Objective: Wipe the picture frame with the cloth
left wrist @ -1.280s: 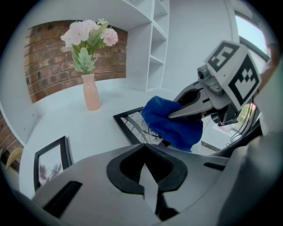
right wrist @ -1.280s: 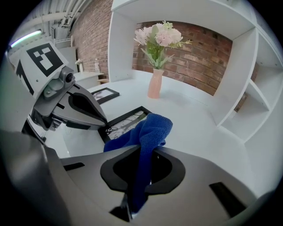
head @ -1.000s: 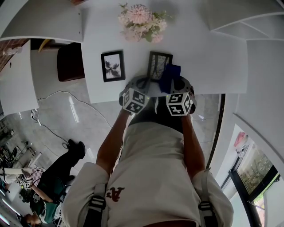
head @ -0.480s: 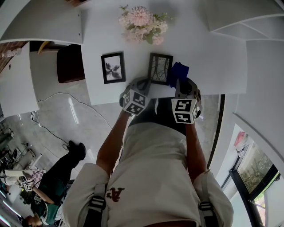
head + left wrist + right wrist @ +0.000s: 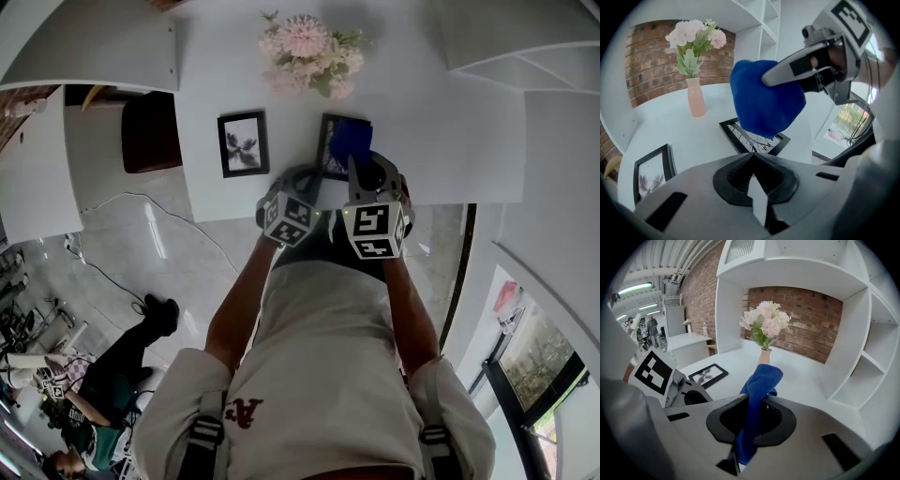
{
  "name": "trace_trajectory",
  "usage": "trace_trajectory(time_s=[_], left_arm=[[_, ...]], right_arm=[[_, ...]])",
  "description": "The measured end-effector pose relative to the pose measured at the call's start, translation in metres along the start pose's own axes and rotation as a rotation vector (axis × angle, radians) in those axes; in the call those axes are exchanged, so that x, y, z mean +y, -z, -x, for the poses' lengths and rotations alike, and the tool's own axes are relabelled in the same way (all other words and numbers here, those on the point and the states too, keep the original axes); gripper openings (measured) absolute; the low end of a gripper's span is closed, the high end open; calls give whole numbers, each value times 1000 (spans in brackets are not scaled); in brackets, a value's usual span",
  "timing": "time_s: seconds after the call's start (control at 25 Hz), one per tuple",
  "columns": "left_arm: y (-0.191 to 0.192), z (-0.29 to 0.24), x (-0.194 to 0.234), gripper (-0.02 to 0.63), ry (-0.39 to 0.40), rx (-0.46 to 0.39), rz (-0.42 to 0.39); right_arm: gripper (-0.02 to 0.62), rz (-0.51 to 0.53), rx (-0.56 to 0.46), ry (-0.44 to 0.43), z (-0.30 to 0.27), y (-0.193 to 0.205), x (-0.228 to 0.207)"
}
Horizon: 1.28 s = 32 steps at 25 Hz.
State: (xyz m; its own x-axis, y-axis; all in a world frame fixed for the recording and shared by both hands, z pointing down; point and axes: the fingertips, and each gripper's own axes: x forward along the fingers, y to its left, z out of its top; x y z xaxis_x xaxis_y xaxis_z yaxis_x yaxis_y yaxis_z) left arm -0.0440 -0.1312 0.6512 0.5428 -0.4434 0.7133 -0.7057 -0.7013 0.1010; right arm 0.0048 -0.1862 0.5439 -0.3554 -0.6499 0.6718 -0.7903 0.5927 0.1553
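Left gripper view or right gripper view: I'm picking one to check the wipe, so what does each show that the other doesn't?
Only the left gripper view shows the picture frame lying flat beneath the blue cloth, and the right gripper from outside. Only the right gripper view shows the cloth pinched between that gripper's own jaws, plus the left gripper with its marker cube. Both show the cloth, the second frame, the pink flowers in a vase and the white table.
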Motion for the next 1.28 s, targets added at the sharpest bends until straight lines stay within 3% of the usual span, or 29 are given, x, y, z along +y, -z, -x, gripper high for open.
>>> trace_trajectory(time_s=[0.24,0.6,1.08,1.28], left_arm=[[0,0,0,0,-5,-4,4],[0,1,0,0,-13,-1,8],[0,1,1,0,-35,2,21],[1,1,0,0,-36,5,29]], right_arm=[[26,-4,5,-52,-23,-2,19],[26,-10,100,-87,-65,30,35],[26,79,125,-33,-92,49,33],[26,61,118,-17,-91,51,27]])
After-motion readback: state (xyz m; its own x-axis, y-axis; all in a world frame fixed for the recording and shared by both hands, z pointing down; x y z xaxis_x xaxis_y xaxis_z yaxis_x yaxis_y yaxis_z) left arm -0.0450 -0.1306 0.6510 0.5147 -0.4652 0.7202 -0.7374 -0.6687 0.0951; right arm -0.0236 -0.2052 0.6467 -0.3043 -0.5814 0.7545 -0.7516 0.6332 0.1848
